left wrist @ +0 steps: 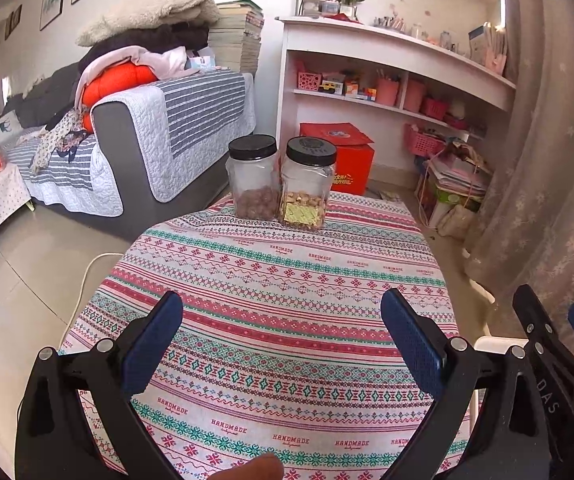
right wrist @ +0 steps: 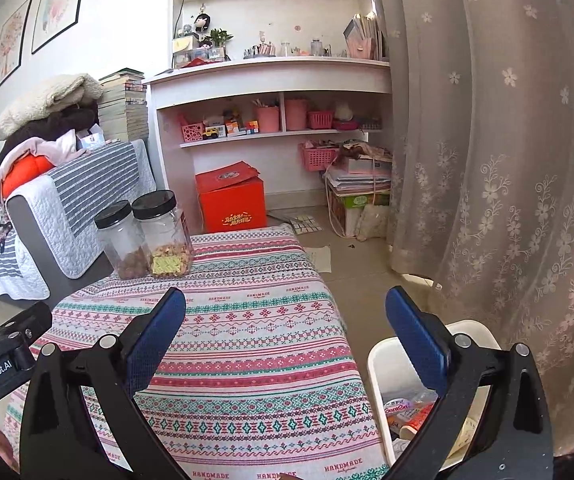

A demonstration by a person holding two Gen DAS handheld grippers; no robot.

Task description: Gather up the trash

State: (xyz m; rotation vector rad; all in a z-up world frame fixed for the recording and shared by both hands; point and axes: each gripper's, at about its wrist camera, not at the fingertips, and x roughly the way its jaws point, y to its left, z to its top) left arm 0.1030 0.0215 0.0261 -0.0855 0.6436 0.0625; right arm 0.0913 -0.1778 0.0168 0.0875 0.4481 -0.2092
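Both your left tongs (left wrist: pixel 281 326) and right tongs (right wrist: pixel 285 324) are spread wide with nothing between them. The trash you can see, crumpled wrappers (right wrist: pixel 409 414), already lies in the white bin (right wrist: pixel 379 364) at the lower right of the right wrist view, beside the counter (right wrist: pixel 255 344). Expect such packets to be light, soft and slippery, so pinch a folded edge. The counter shows only two nut jars (left wrist: pixel 281 182) at its far end.

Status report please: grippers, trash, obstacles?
Left hand-held gripper open, empty. Right hand-held gripper open, empty. Trash in white bin beside table. Two jars at far edge of tablecloth, no trash visible there.
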